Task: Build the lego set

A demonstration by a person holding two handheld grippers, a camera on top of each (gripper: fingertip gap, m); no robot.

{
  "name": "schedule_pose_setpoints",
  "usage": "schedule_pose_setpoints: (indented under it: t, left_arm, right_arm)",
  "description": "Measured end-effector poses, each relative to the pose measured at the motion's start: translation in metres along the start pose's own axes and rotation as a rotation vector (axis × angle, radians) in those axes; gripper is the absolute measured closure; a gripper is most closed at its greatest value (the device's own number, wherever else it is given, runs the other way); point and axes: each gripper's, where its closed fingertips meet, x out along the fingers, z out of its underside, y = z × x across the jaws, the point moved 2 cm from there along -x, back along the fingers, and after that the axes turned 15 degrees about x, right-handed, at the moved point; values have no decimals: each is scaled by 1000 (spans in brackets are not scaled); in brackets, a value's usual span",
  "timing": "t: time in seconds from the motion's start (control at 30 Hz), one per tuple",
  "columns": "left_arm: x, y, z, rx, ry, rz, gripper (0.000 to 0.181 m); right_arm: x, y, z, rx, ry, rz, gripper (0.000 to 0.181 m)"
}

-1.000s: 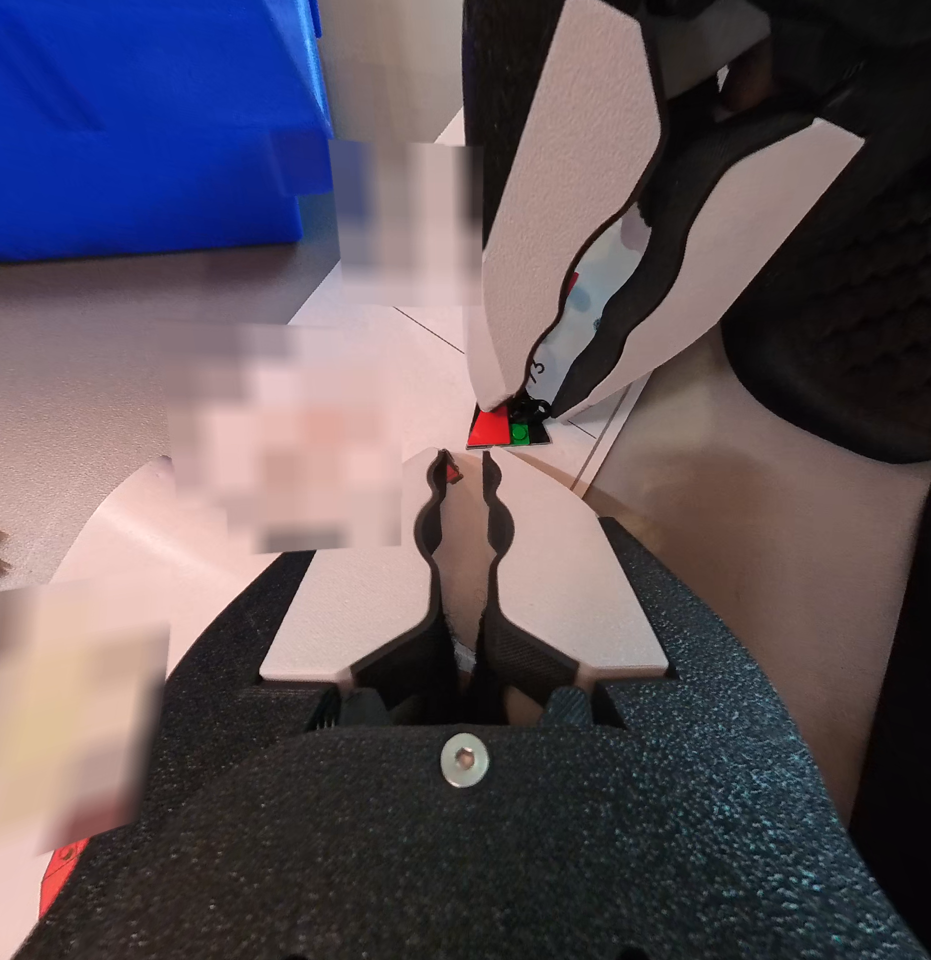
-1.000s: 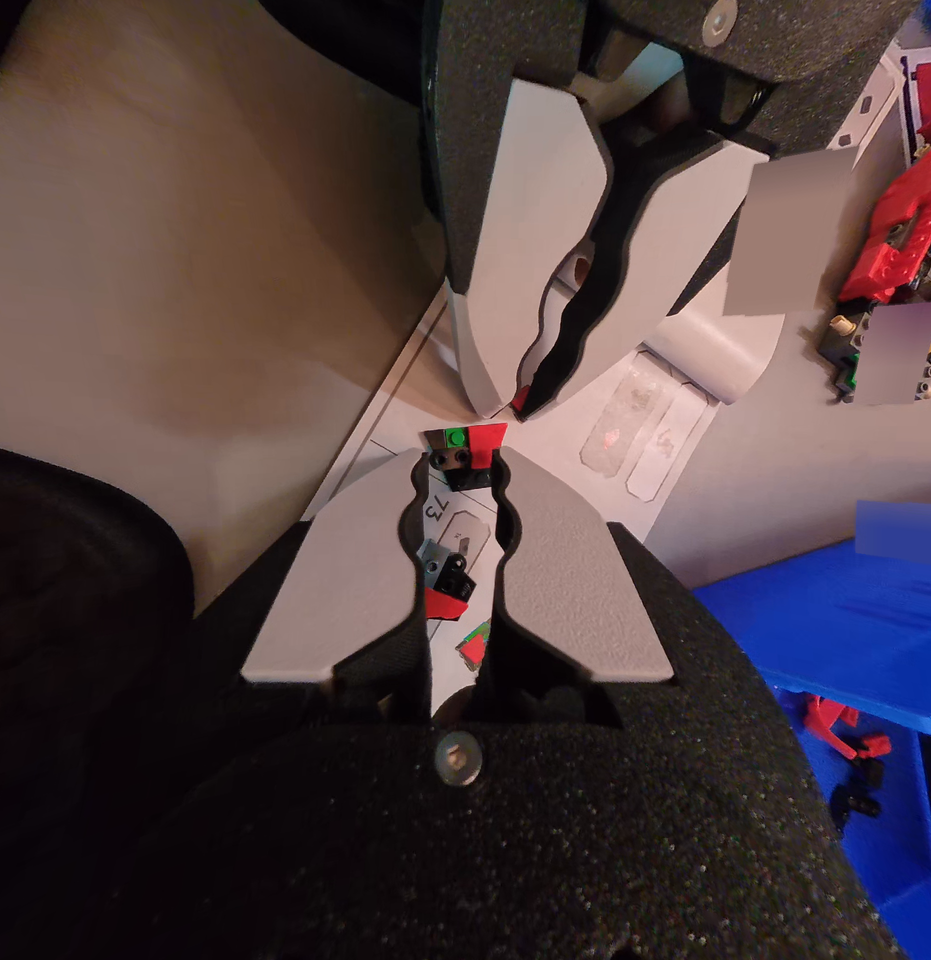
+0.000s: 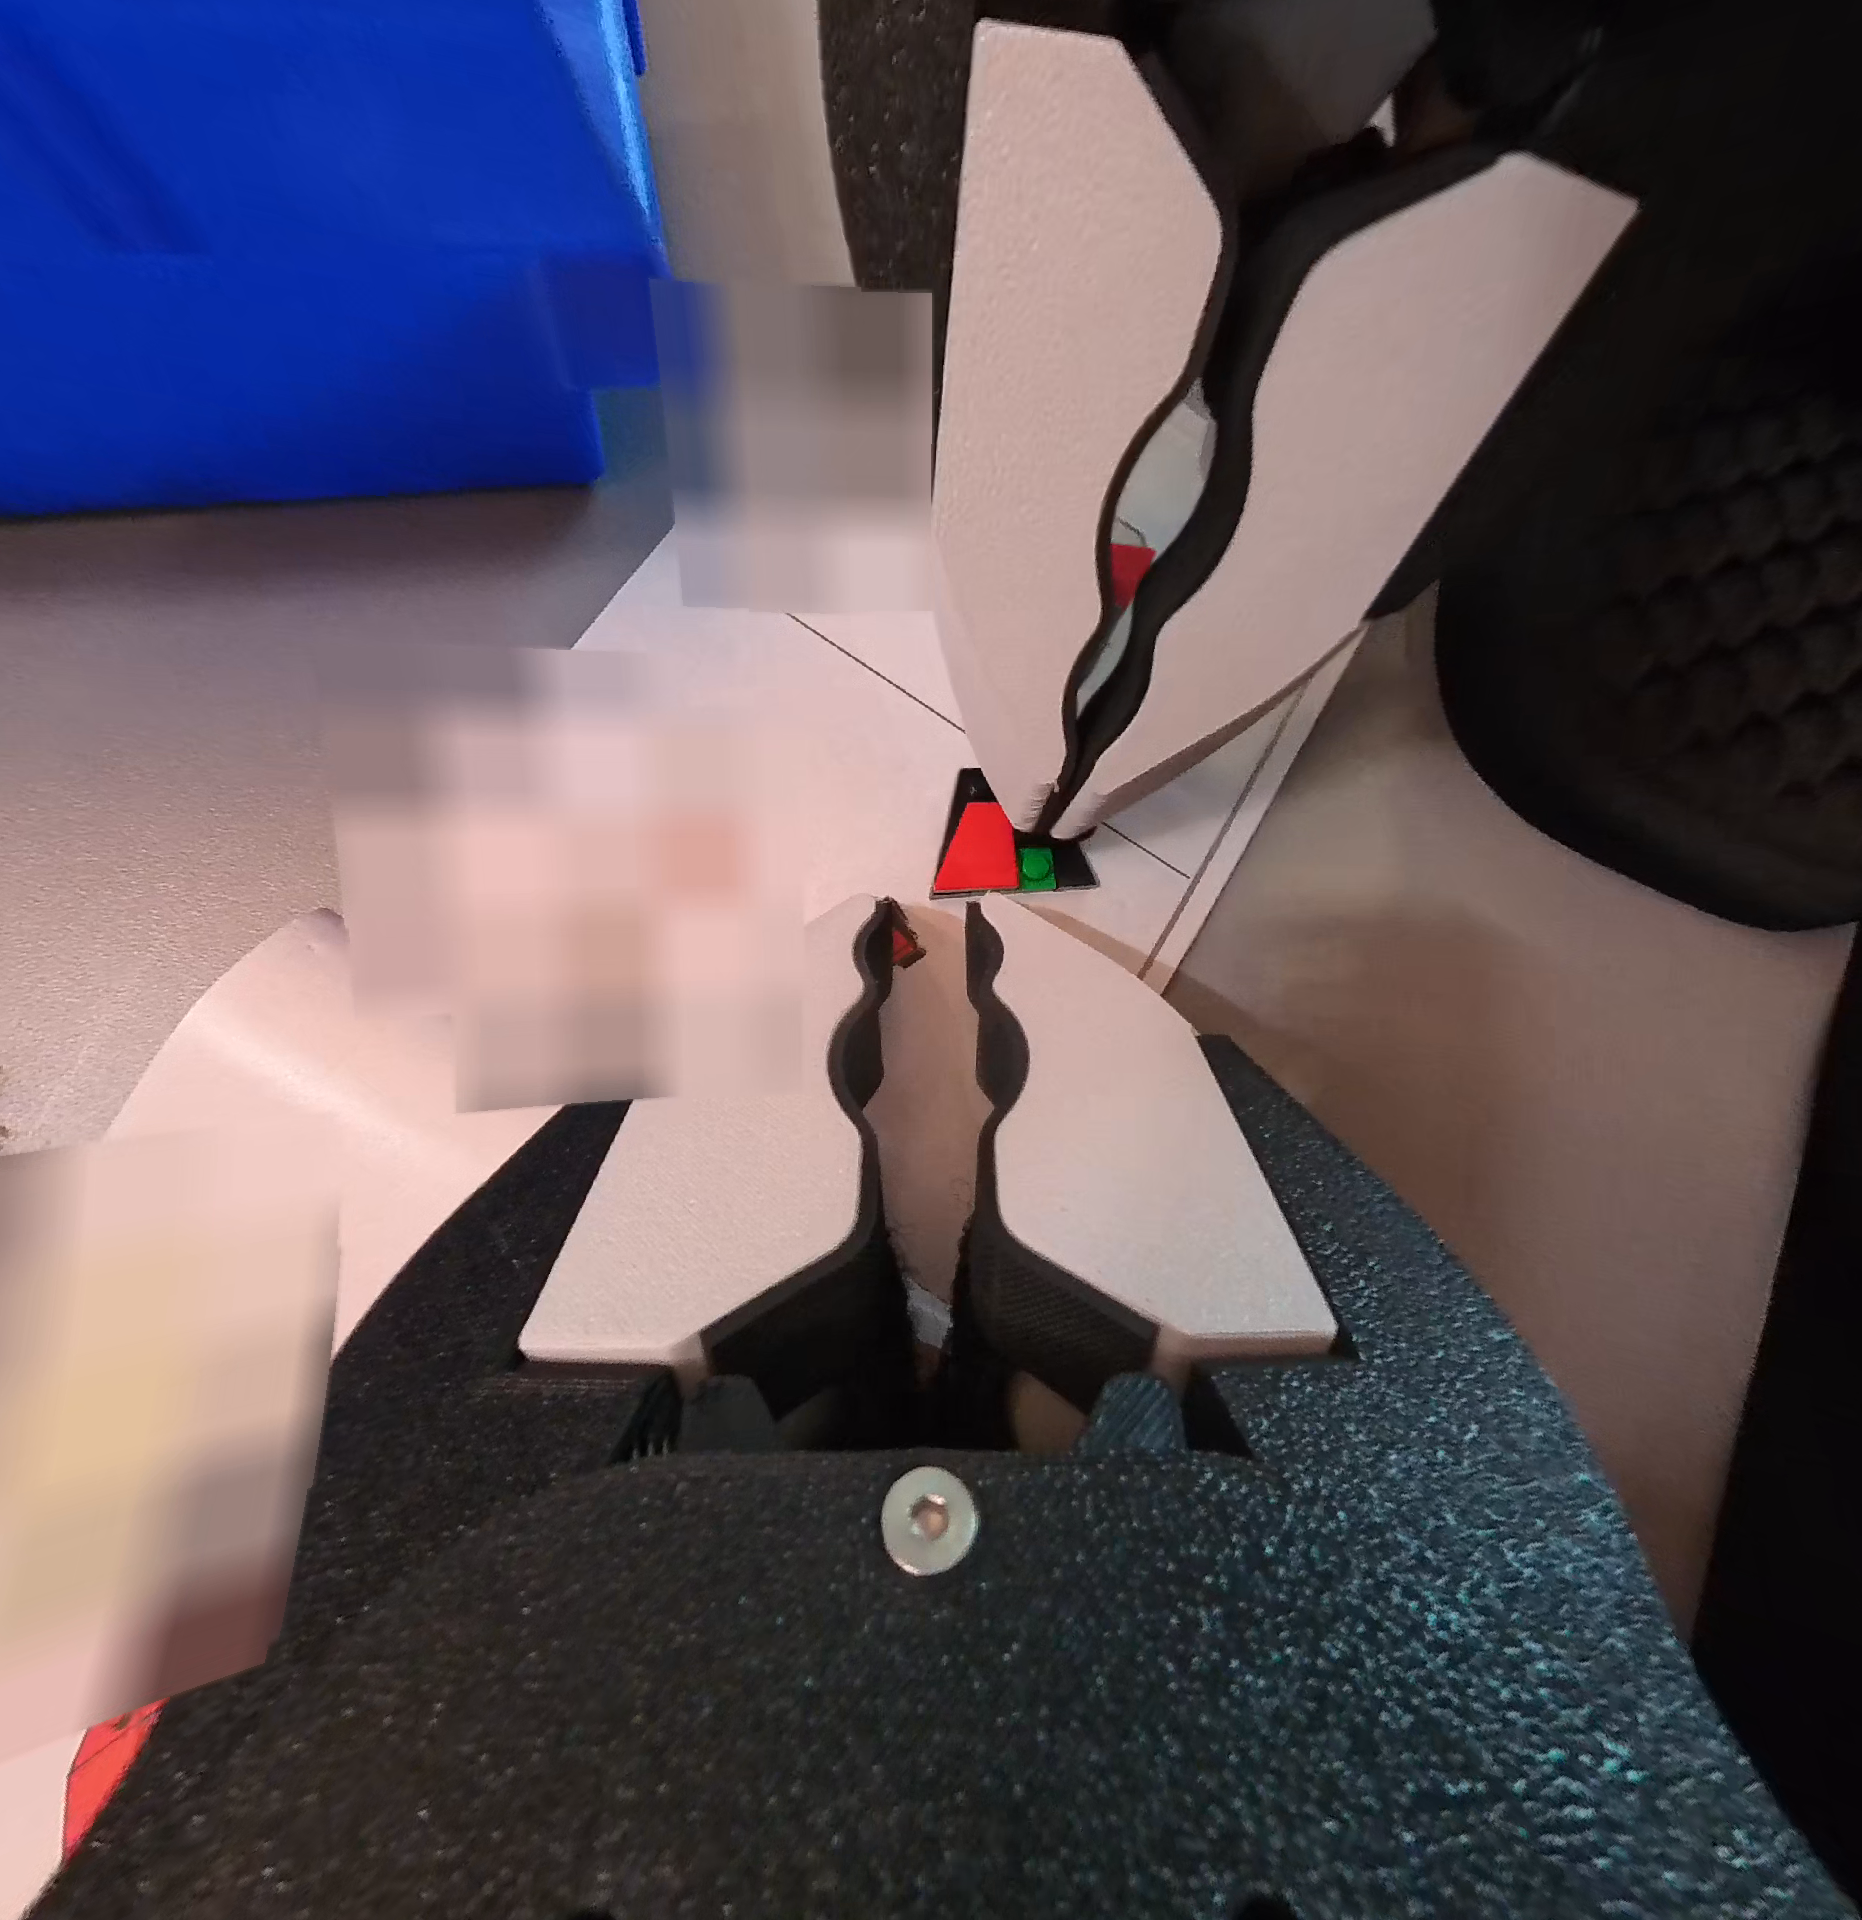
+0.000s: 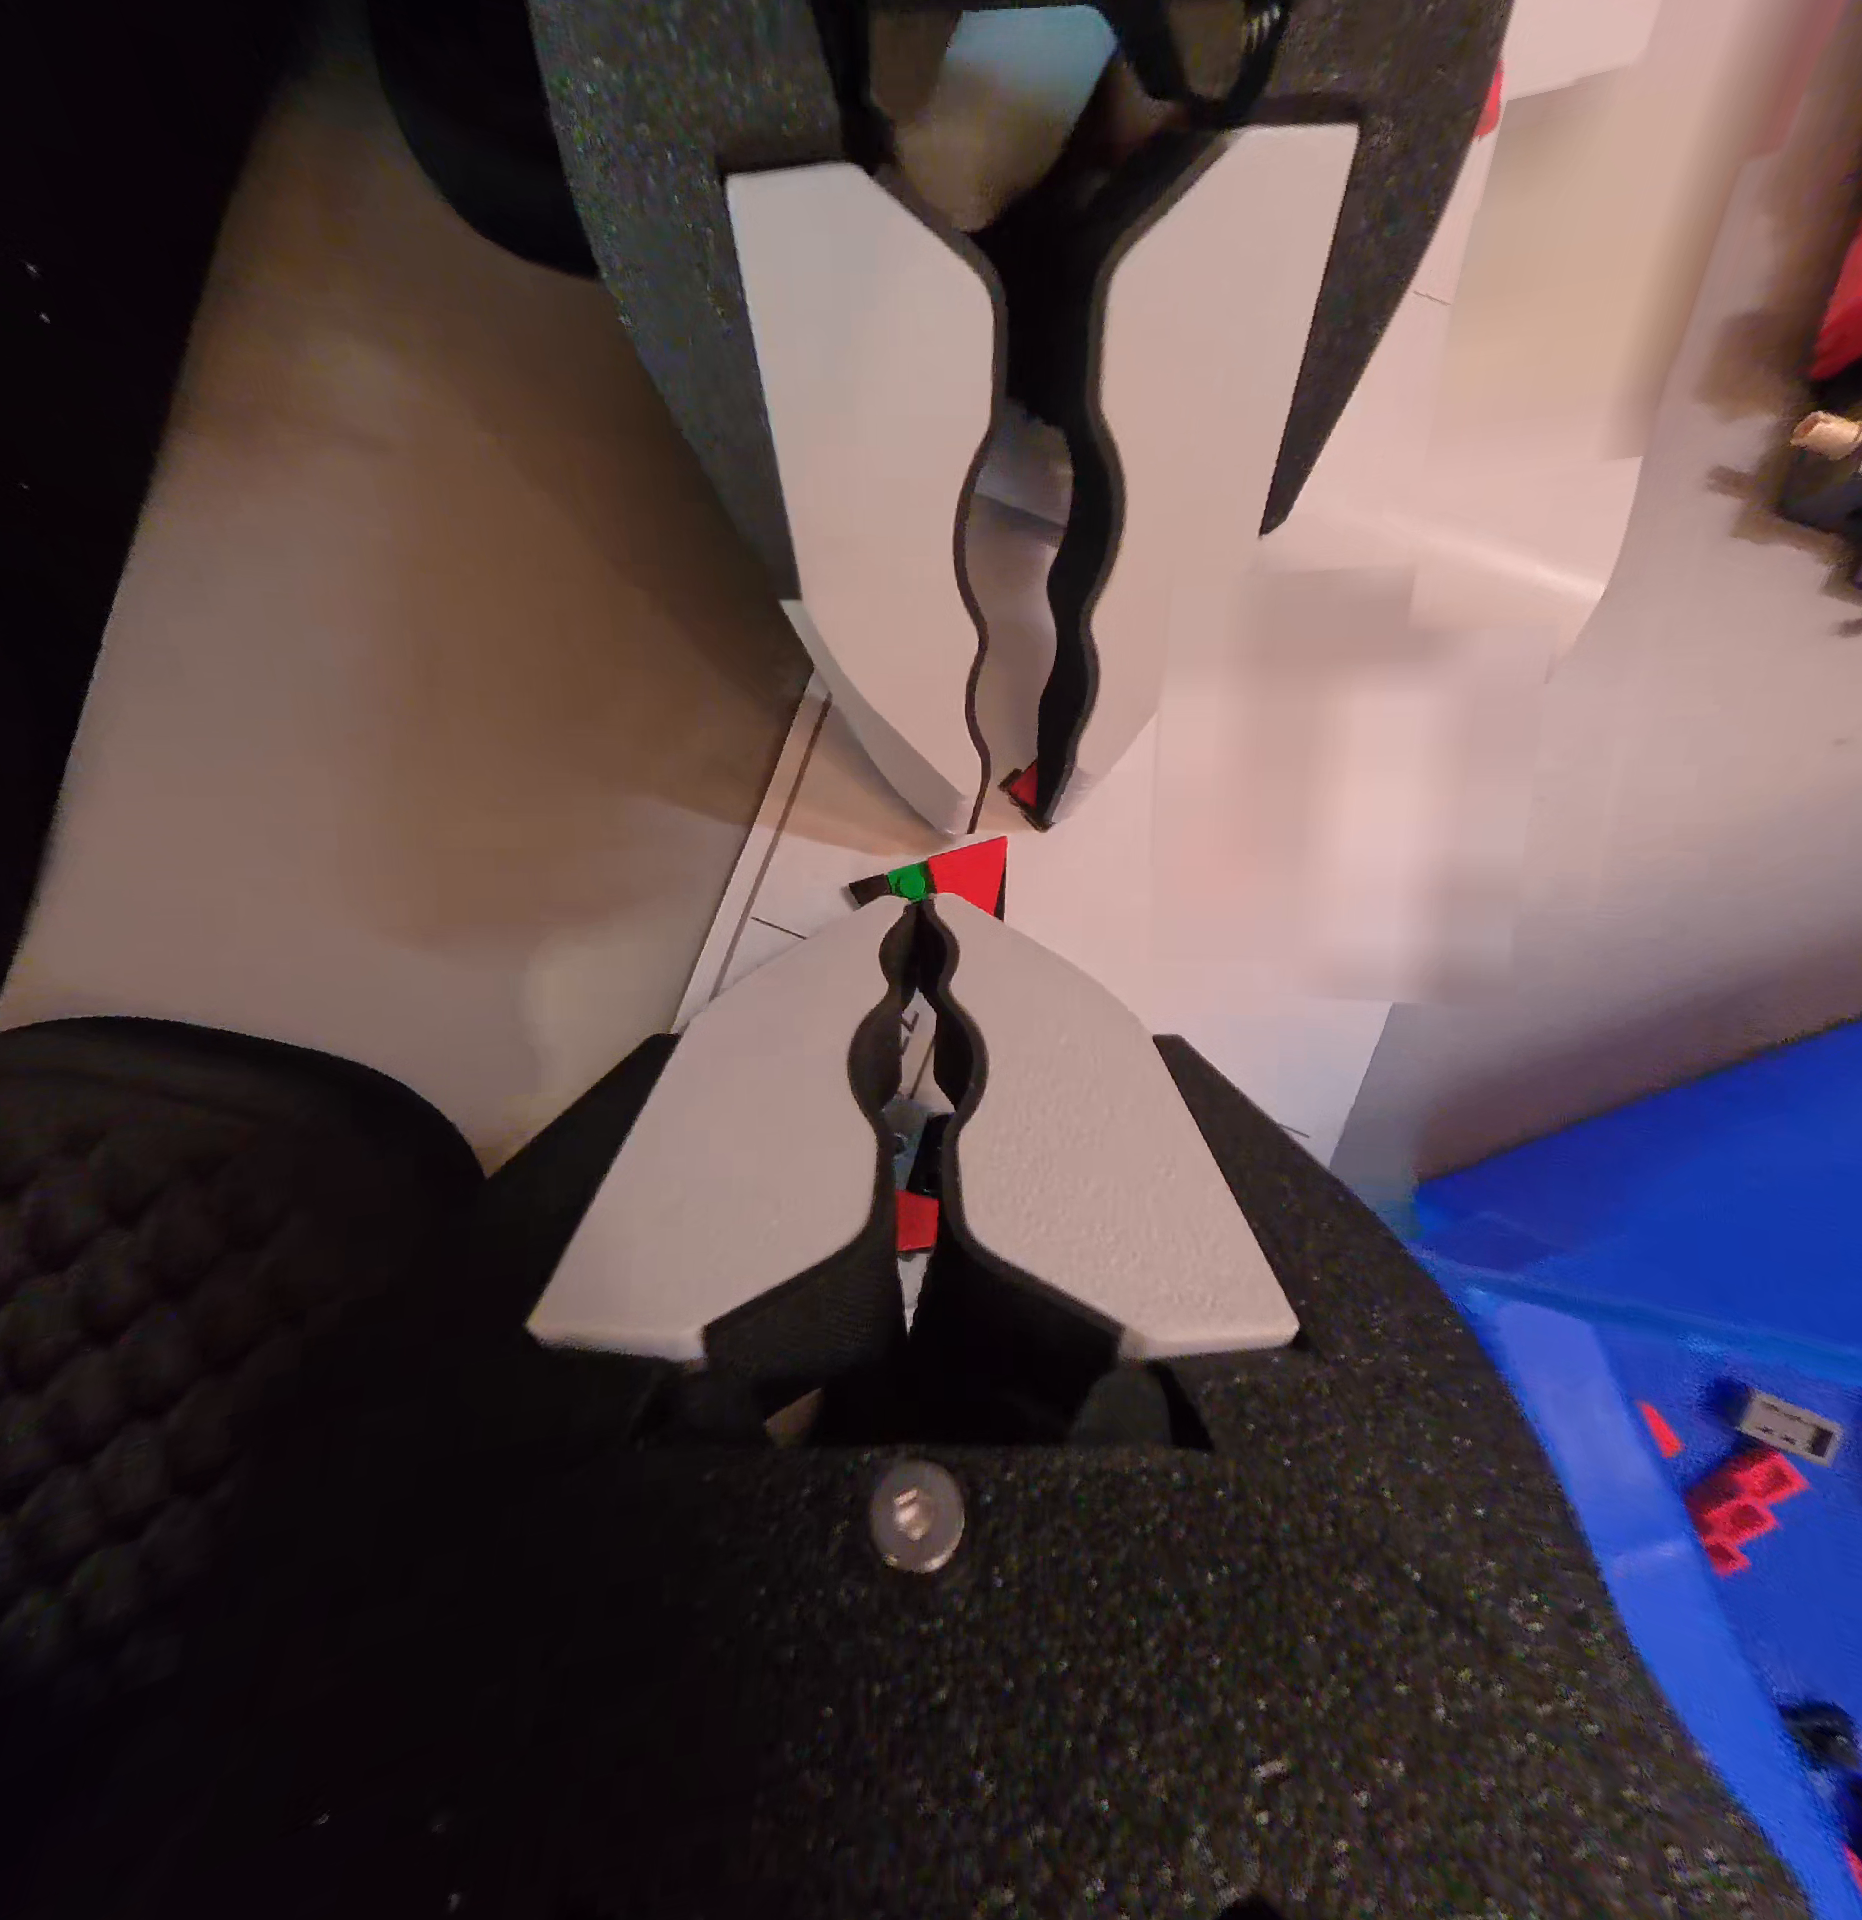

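Observation:
A small flat assembly, a black plate with a red wedge point(image 3: 977, 862) and a green stud point(image 3: 1035, 864), sits low over the white instruction sheet point(image 3: 865, 644). It also shows in the right wrist view point(image 4: 968, 868). My right gripper point(image 4: 919, 909) is shut on the assembly's black edge, and it reaches down from the top in the left wrist view point(image 3: 1060, 826). My left gripper point(image 3: 927, 920) holds a tiny red piece point(image 3: 899, 945) at its tip, just short of the assembly. The right wrist view shows this gripper point(image 4: 1010, 810) and the red piece point(image 4: 1026, 784) directly opposite.
A blue bin point(image 4: 1685, 1195) with loose red and grey pieces stands at the right, and shows far left in the left wrist view point(image 3: 283, 260). A partly built red model point(image 4: 1852, 260) stands far right. A black padded cushion point(image 3: 1685, 623) lies beside the tan tabletop. My two grippers' fingertips are within a few centimetres of each other.
My right gripper's jaws have closed much narrower on the assembly. The two grippers now face each other more squarely, tip to tip. The left gripper still holds the red piece.

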Motion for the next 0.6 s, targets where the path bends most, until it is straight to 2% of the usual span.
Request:
schedule_pose_setpoints:
  t: [0.03, 0.2, 0.37, 0.5, 0.6]
  left_arm:
    - [0, 0, 0, -1, 0, -1, 169]
    - [0, -1, 0, -13, 3, -1, 172]
    - [0, -1, 1, -21, 6, 5, 176]
    - [0, -1, 1, -23, 6, 8, 176]
    - [0, -1, 1, -24, 7, 12, 175]
  right_arm:
    - [0, 0, 0, 12, 5, -10, 181]
    - [1, 2, 1, 42, 41, -37, 181]
    - [5, 0, 1, -68, 99, 36, 180]
    - [5, 0, 0, -76, 135, 35, 180]
    - [-8, 2, -7, -74, 225, 53, 181]
